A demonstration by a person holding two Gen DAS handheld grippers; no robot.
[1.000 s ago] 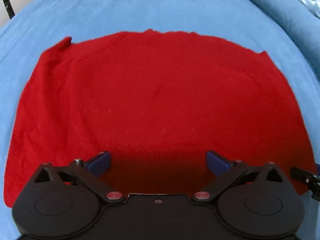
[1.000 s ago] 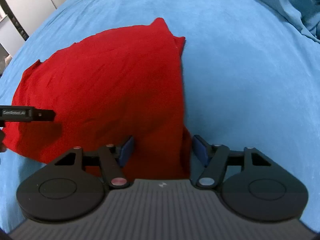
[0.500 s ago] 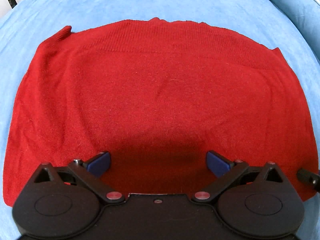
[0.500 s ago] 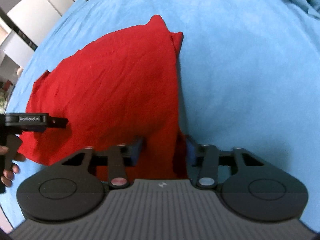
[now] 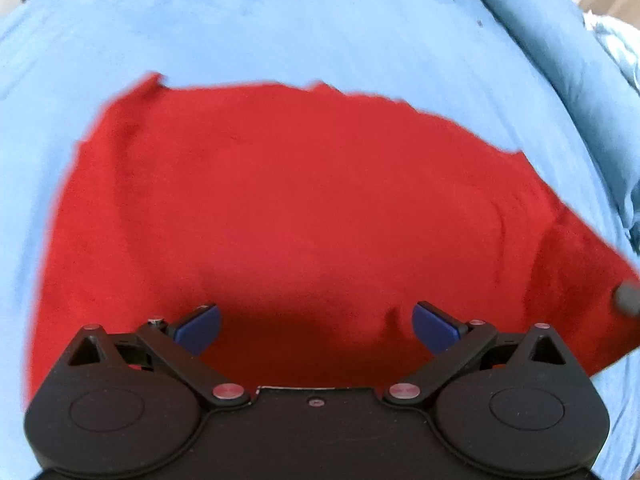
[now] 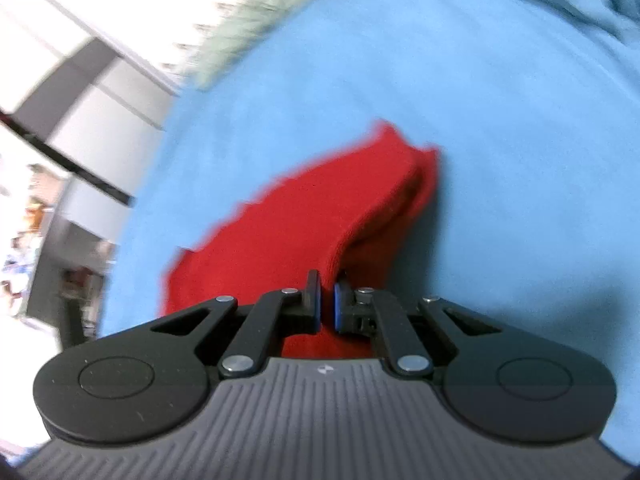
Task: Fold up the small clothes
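Note:
A red knitted garment (image 5: 288,208) lies spread on the blue bedcover (image 5: 320,28). My left gripper (image 5: 316,328) hovers open over its near edge, nothing between the blue pads. In the right wrist view the same red garment (image 6: 320,220) rises in a fold toward the camera, and my right gripper (image 6: 327,300) is shut on its right edge, lifting it off the bed. In the left wrist view that lifted corner stands up at the right, with a dark tip of the right gripper (image 5: 626,299) beside it.
A bunched blue duvet (image 5: 560,52) runs along the right of the bed. A pale green cloth (image 6: 256,24) lies at the bed's far edge. White and grey cabinets (image 6: 80,92) stand beyond the bed on the left.
My right gripper closed on the garment's right edge and rose, tilting and pulling the cloth up. The left gripper drew back and up, staying open; the garment's right corner now stands raised.

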